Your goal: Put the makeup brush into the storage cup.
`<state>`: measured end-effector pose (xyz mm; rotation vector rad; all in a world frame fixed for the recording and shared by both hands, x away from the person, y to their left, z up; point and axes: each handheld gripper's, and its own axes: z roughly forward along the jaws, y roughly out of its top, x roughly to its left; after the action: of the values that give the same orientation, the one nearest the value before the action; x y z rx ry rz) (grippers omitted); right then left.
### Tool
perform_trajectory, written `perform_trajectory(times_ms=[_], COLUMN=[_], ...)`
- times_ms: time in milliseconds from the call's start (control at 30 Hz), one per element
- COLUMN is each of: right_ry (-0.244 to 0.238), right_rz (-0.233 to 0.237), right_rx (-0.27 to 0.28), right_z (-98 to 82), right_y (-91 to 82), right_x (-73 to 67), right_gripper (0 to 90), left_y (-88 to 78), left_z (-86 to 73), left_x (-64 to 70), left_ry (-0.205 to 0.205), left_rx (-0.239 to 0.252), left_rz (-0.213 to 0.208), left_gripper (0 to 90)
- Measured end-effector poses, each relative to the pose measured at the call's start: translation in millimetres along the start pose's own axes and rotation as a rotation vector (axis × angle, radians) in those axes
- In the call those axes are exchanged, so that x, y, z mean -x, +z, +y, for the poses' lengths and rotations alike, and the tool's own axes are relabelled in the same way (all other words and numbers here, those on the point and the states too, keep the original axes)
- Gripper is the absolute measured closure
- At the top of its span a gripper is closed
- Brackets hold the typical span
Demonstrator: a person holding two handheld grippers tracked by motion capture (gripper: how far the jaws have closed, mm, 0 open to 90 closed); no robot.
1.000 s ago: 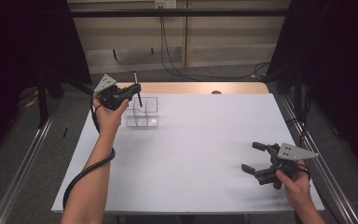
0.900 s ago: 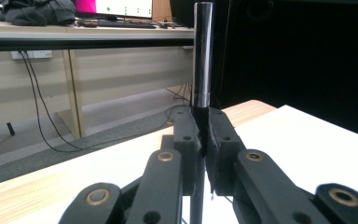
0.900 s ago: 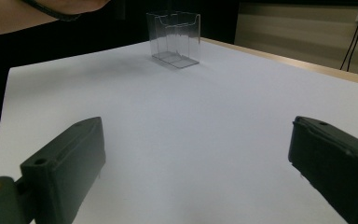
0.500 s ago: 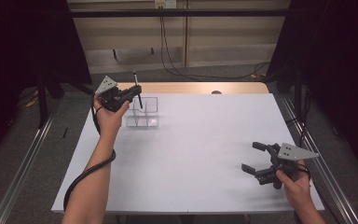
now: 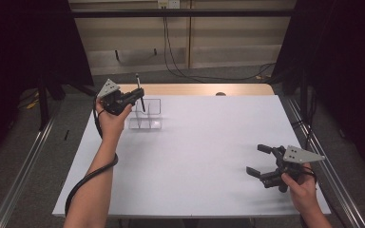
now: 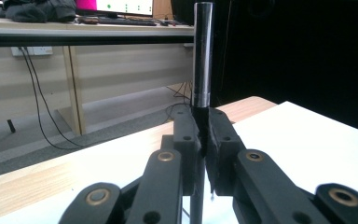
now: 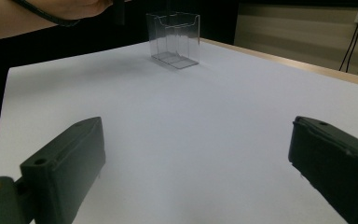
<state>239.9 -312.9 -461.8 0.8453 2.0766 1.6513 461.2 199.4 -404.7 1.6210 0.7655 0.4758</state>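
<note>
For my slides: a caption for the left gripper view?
Left gripper shut on an upright black pen, beyond the white table.

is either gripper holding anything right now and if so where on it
The left gripper is shut on a dark pen-like rod, held upright and gripped low on its shaft, most of it standing above the jaws. The right gripper is open and holds nothing.

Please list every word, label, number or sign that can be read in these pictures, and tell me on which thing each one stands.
None can be read.
The monitor in the left gripper view shows small dots or marks, too small and blurred to read.
The pen, the clear box, the table and both hand-held grippers carry no visible text.
</note>
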Motion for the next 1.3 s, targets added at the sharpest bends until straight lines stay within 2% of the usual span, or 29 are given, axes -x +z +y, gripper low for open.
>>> perform_trajectory(times_ms=[1300], right_ry=[-0.003], right_rz=[0.008], right_rx=[0.003], right_z=[0.3], right_y=[1.0], right_x=[0.3], right_gripper=[3.4], left_y=[-4.2], left_z=[-14.2], left_x=[-2.3], left_ry=[-0.016], left_rx=[-0.007], left_rz=[0.007], left_gripper=[83.8])
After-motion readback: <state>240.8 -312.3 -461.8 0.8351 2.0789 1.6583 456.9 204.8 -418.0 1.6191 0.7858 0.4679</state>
